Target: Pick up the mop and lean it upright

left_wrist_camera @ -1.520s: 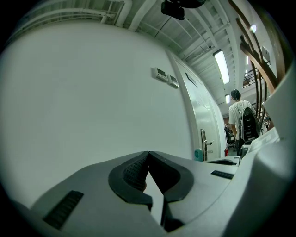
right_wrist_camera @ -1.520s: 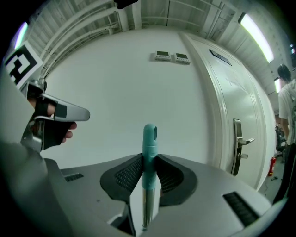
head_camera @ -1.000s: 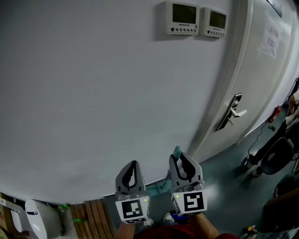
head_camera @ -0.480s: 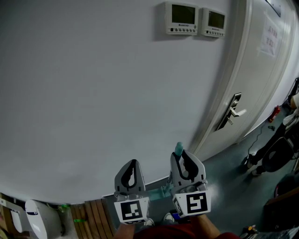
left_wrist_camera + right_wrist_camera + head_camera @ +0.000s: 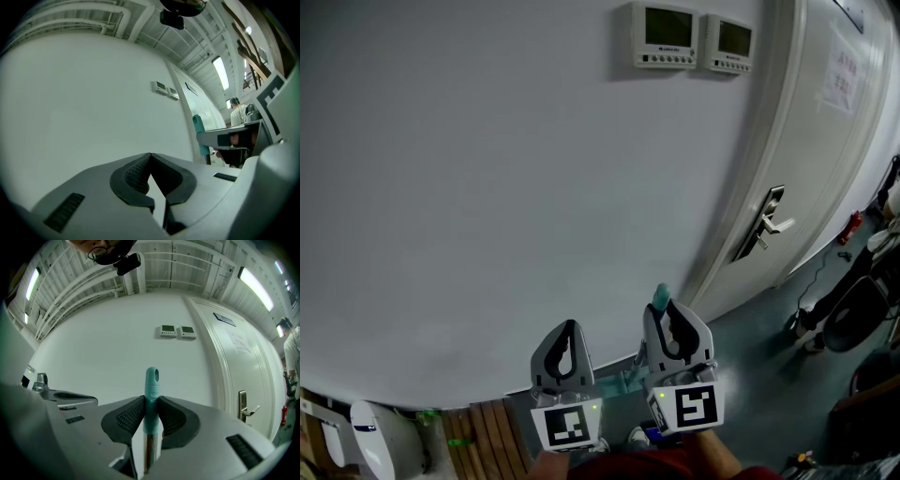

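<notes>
One mop handle (image 5: 152,378) clamped in right tool (image 5: 151,400) | left tool (image 5: 150,154) closed

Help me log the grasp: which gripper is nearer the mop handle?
Right. The right gripper clamps the mop handle between its fingers, just below the teal tip. The left gripper is shut on nothing, off to the handle's left, not touching it.

A white door (image 5: 825,141) with a metal handle (image 5: 769,225) and a paper notice (image 5: 841,80) stands at the right. Just left of the door, two control panels (image 5: 667,36) hang side by side high on the grey wall (image 5: 487,187). Far below and left of the door lie wooden slats (image 5: 492,436); past it, a dark chair (image 5: 853,323) stands on the floor (image 5: 769,375).
</notes>
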The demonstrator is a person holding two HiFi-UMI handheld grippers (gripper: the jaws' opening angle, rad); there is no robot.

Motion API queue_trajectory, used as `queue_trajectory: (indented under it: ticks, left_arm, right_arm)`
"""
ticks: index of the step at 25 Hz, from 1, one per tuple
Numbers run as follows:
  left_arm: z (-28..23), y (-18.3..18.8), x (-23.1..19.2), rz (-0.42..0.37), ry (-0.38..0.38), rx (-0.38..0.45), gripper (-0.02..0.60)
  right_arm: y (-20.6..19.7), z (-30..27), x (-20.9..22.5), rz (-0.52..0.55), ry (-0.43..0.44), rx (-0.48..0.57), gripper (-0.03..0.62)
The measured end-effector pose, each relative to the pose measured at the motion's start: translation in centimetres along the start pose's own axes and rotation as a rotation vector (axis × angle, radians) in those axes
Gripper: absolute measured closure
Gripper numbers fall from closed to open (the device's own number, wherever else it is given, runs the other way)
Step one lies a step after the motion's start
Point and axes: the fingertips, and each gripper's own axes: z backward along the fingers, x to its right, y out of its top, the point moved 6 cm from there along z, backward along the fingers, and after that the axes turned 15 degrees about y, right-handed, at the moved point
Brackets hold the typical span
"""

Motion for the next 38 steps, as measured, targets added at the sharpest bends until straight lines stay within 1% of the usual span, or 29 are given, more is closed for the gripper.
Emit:
queue_trajectory:
  ticks: [2, 6, 22, 30, 38]
  left_arm:
    - [0.1, 0.3, -0.2, 0.029, 0.006, -0.001, 0.568]
    - [0.1, 0.5, -0.3, -0.003, 0.014, 0.017, 0.568]
    - [0.2, 0.8, 0.1, -0.012, 0.012, 0.029, 0.568]
    - [-0.1, 0.5, 0.2, -0.013, 0.013, 0.02, 0.568]
    - [0.0, 0.2, 0.0, -0.017, 0.016, 0.014, 0.568]
  right_arm:
    - [0.1, 0.0, 0.0, -0.001, 0.0, 0.003, 0.488]
    - [0.3, 0.1, 0.0, 0.0, 0.001, 0.008, 0.488]
    - [-0.3, 0.2, 0.3, -0.008, -0.004, 0.0, 0.488]
    - [-1.2, 0.1, 0.5, -0.016, -0.005, -0.026, 0.488]
    - [-3.5, -0.1, 0.0, -0.03, 0.01, -0.082, 0.488]
